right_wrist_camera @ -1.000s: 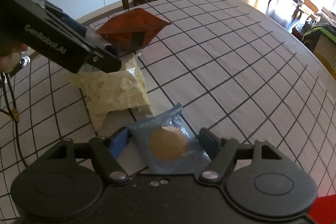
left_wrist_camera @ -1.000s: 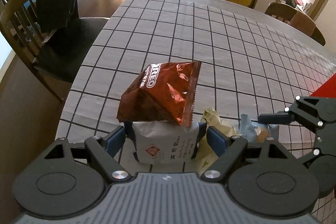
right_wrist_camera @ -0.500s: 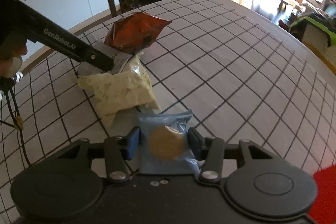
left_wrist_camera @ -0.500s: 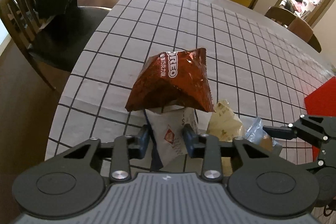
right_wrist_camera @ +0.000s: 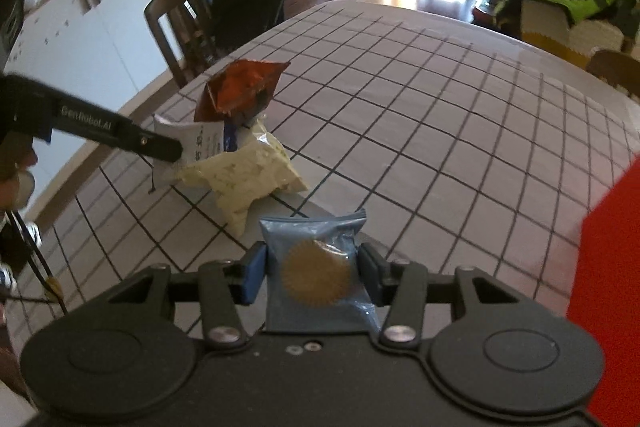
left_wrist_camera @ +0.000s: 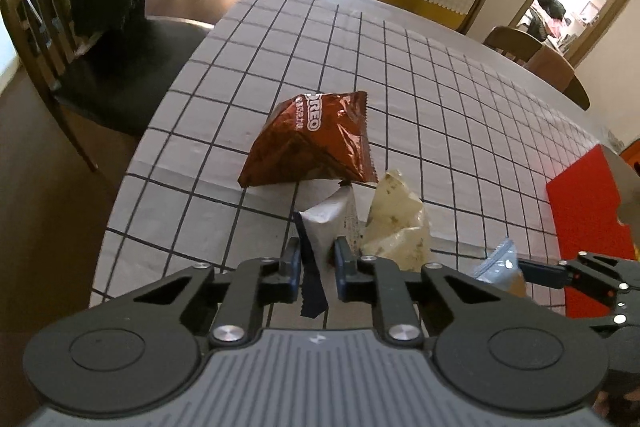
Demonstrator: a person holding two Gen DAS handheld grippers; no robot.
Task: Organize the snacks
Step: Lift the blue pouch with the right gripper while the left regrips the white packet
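Note:
My left gripper (left_wrist_camera: 317,261) is shut on a white snack packet with a dark blue edge (left_wrist_camera: 326,223), held just above the checked table. A brown Oreo bag (left_wrist_camera: 316,143) lies just beyond it, and a pale yellow snack bag (left_wrist_camera: 396,227) lies to its right. My right gripper (right_wrist_camera: 312,269) is shut on a blue cookie packet (right_wrist_camera: 316,267) showing a round brown cookie, lifted off the table. In the right wrist view the left gripper's finger (right_wrist_camera: 120,137) pinches the white packet (right_wrist_camera: 196,143) beside the Oreo bag (right_wrist_camera: 240,91) and the yellow bag (right_wrist_camera: 248,171).
A red box (left_wrist_camera: 584,211) stands at the table's right edge; it also shows in the right wrist view (right_wrist_camera: 608,267). A wooden chair with a dark cloth (left_wrist_camera: 100,27) stands at the left. The table (left_wrist_camera: 400,75) stretches away behind the snacks.
Both grippers closed on their packets and lifted: the left on the white packet, pulling it from under the Oreo bag, the right on the blue cookie packet.

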